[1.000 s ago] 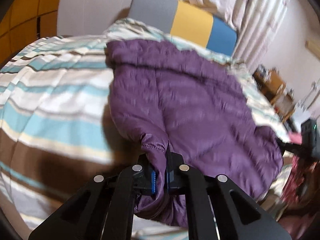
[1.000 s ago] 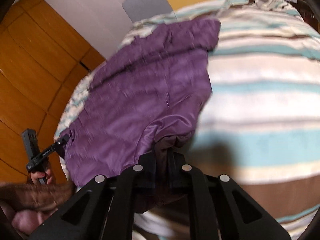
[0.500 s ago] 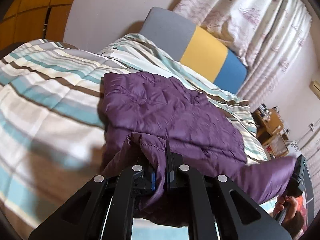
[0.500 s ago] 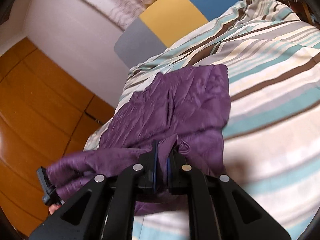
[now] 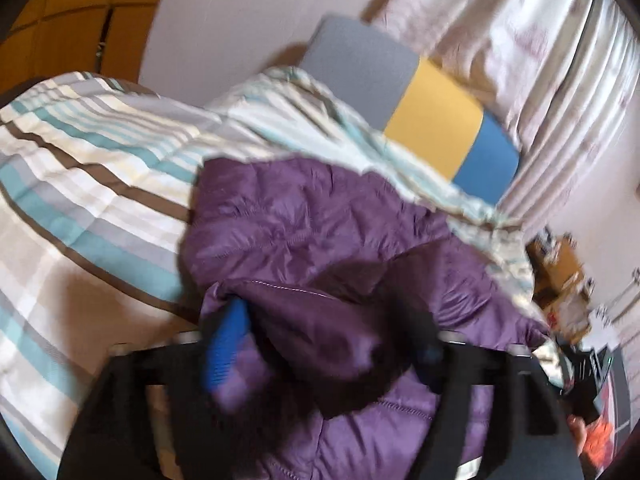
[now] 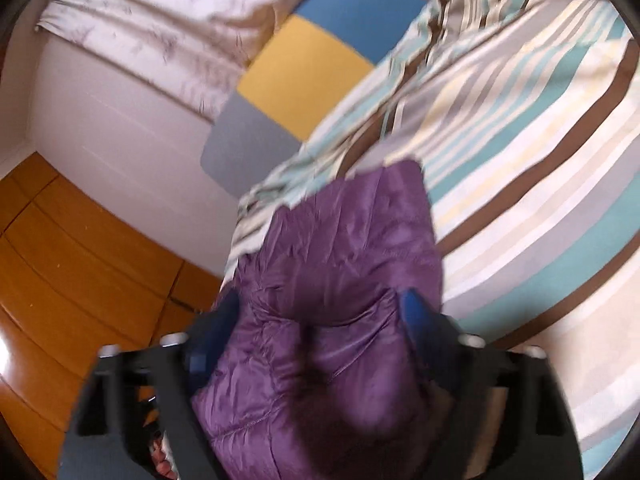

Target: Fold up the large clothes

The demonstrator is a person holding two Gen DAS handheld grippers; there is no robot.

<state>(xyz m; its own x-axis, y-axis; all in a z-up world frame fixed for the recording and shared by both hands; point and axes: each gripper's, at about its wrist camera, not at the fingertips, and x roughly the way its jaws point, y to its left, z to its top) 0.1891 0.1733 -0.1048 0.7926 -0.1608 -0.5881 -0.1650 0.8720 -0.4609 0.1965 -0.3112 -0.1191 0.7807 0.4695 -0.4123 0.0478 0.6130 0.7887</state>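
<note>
A purple quilted jacket (image 5: 304, 232) lies on the striped bed, its near part folded over toward the far end. My left gripper (image 5: 320, 340) is open, its blue-padded fingers (image 5: 224, 344) wide apart, with a loose fold of the jacket lying between them. In the right wrist view the jacket (image 6: 352, 248) also lies under my right gripper (image 6: 320, 324), which is open, its fingers (image 6: 416, 316) spread on either side of the jacket's hem. Both views are blurred.
The striped bedspread (image 5: 80, 184) covers the bed, also shown in the right wrist view (image 6: 540, 160). A grey, yellow and blue cushion (image 5: 432, 120) leans at the head. Curtains (image 5: 540, 60) hang behind. Wooden cupboards (image 6: 60, 280) stand at the left. A cluttered stand (image 5: 560, 276) is at the right.
Both grippers held the jacket's hem shut and carried it forward over the jacket. Now both have opened and the fabric lies loose between the fingers.
</note>
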